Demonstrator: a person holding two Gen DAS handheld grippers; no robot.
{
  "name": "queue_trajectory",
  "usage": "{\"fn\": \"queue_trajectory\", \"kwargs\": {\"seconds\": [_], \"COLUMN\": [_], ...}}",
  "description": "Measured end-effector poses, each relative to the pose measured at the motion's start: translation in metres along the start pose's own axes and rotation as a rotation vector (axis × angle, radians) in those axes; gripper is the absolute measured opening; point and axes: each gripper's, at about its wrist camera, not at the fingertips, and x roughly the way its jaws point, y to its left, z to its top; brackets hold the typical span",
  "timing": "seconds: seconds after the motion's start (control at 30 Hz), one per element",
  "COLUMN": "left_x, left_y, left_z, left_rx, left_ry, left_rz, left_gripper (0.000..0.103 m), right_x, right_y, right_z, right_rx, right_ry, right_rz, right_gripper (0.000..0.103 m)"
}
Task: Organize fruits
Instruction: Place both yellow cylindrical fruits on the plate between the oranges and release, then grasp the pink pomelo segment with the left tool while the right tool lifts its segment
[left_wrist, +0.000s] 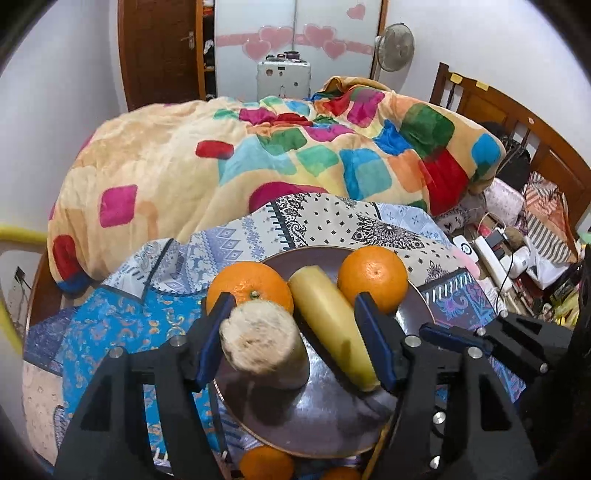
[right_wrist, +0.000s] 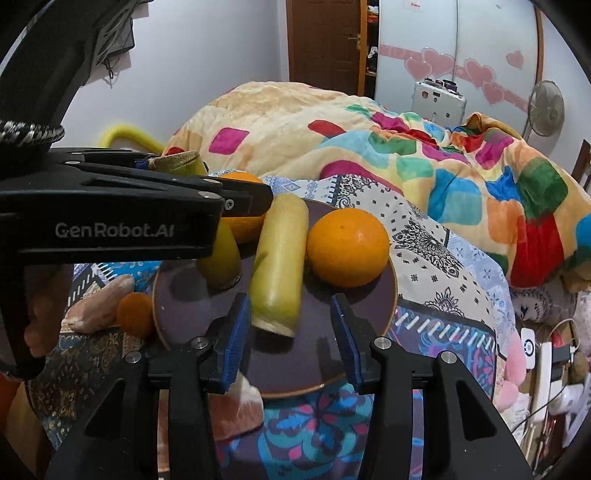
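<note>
A dark round plate sits on a patterned cloth on the bed. It holds two oranges and a pale yellow cut stalk piece. A second stalk piece stands on end on the plate against the left finger of my left gripper, whose jaws stand wide apart over the plate. My right gripper is open and empty just over the plate's near rim, its fingers either side of the lying stalk piece. The left gripper body crosses the right wrist view.
Two small oranges lie off the plate at its near edge. Pinkish sweet potatoes and a small orange lie left of the plate. A colourful blanket is heaped behind. Clutter and a power strip are at right.
</note>
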Motion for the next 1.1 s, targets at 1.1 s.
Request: {"fn": "queue_trajectory", "kwargs": {"seconds": [1.1], "left_x": [-0.099], "left_y": [0.065], "left_z": [-0.136], "left_rx": [-0.01], "left_ry": [-0.004], "left_rz": [0.112], "left_gripper": [0.08], "right_x": [-0.04], "right_y": [0.051], "right_z": [-0.043], "right_rx": [0.067], "right_ry": [-0.009], "right_rz": [0.014], "right_gripper": [0.078]}}
